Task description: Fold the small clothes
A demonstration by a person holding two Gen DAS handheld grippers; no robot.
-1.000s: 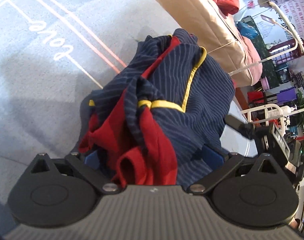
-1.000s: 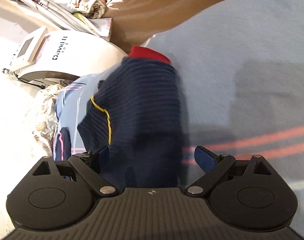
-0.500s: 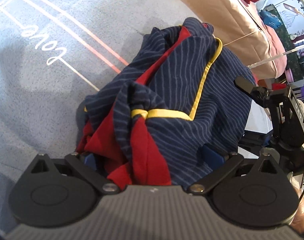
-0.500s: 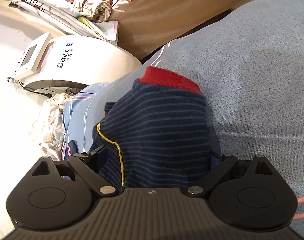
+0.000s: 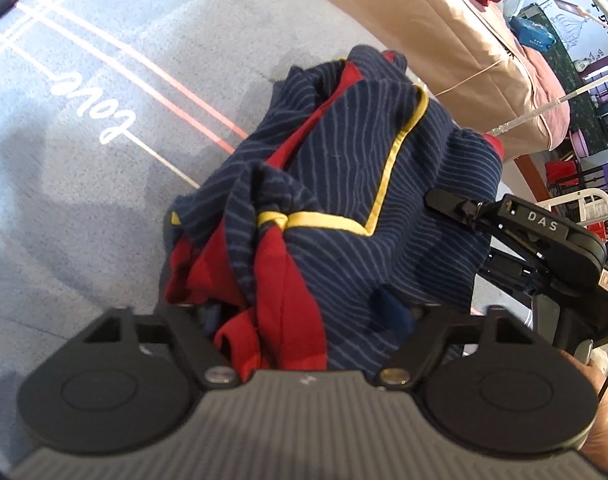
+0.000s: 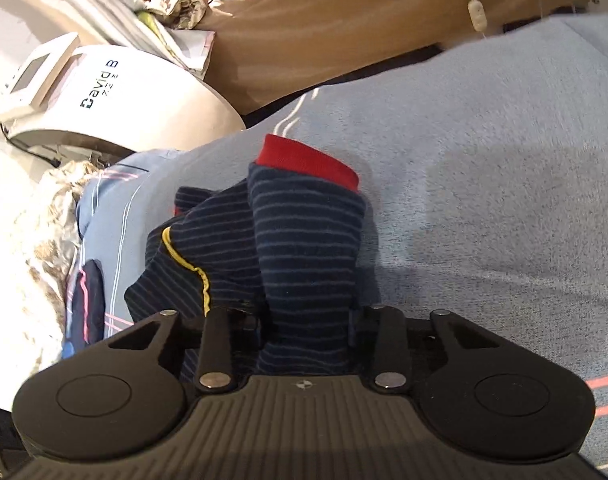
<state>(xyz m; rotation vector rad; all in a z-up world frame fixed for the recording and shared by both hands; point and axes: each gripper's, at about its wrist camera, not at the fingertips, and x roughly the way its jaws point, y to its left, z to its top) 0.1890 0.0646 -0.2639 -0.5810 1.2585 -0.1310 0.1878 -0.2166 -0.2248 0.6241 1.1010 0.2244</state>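
Close in front of the left tool (image 5: 304,316), the small garment (image 5: 344,216), navy with thin stripes, red parts and yellow piping, lies in a crumpled heap on the light blue blanket (image 5: 84,200). The left tool stands spread, its links wide on both sides of the bunched red and navy cloth, and I cannot tell if its pads touch the fabric. The right tool (image 6: 308,320) is pressed together and pinches a striped part of the garment (image 6: 304,248), which ends in a red cuff (image 6: 310,160) further away. In the left view the right tool (image 5: 516,228) shows at the far side of the heap. Beyond the cloth lie the pink lines and the word "love" (image 5: 92,108) on the blanket, then a brown cushion (image 5: 444,32). The step in hand seems to be spreading the garment before folding. Next, the left tool probably must pinch an opposite edge and both must pull apart to flatten it.
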